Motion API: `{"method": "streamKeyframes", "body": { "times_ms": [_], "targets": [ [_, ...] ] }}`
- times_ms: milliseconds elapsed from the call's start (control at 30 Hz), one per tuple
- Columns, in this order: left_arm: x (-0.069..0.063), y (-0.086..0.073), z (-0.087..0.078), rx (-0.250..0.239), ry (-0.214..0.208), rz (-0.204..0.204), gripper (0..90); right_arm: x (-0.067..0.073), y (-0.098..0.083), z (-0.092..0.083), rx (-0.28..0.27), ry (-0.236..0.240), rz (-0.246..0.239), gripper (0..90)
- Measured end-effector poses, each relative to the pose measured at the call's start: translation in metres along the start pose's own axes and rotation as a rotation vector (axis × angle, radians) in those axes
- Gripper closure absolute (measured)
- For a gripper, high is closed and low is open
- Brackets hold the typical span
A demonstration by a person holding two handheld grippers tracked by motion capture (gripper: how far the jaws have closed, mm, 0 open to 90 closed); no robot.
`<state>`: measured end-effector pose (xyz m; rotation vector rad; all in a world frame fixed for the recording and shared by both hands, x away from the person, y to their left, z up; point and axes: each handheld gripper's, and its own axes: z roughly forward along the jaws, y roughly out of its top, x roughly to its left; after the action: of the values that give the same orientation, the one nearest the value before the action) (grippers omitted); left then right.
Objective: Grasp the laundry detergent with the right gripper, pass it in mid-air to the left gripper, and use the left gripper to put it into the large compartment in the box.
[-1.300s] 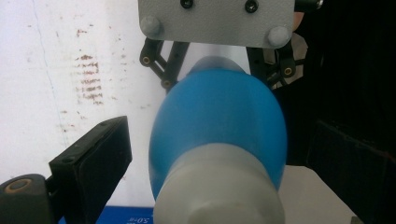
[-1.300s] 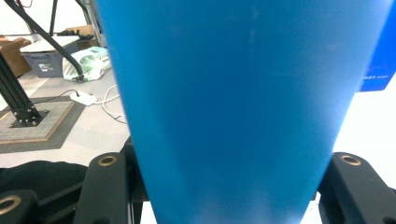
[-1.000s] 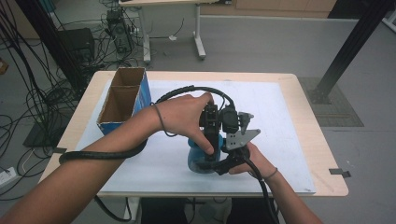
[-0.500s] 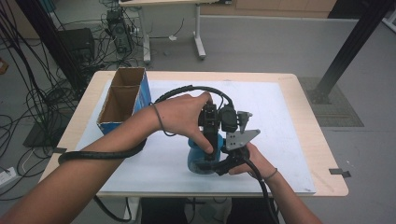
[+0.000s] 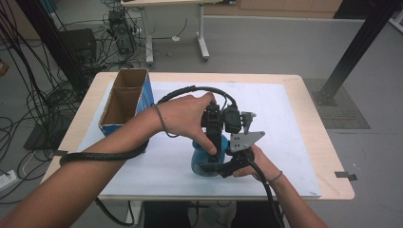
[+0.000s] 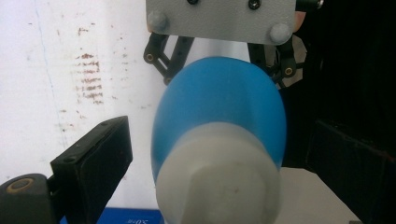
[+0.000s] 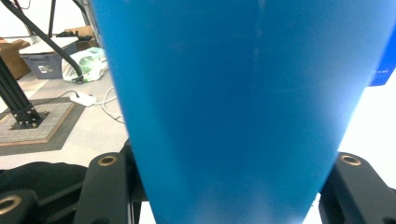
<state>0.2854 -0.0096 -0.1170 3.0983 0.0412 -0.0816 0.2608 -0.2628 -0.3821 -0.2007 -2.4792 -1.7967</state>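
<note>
While your right gripper [image 5: 223, 166] clamps the body of the blue plastic bottle with the white cap [image 6: 219, 135] near the front of the white mat [image 5: 285, 118], keep that hold level so the bottle cannot twist. Your left gripper [image 6: 219, 177] hangs over the cap with its jaws wide on either side and not touching, so centre them on the cap before you close. Farther off at the left stands the open blue cardboard box [image 5: 124, 102], well clear of your work.
</note>
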Motion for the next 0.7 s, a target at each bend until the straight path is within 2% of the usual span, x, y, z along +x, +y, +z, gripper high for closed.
{"method": "streamKeyframes", "body": {
  "times_ms": [700],
  "targets": [
    [0.0007,-0.003,0.0013,-0.007,0.004,-0.008,7.8,-0.0001,-0.0003,0.0004,0.001,0.0,0.002,41.7]
  ]
}}
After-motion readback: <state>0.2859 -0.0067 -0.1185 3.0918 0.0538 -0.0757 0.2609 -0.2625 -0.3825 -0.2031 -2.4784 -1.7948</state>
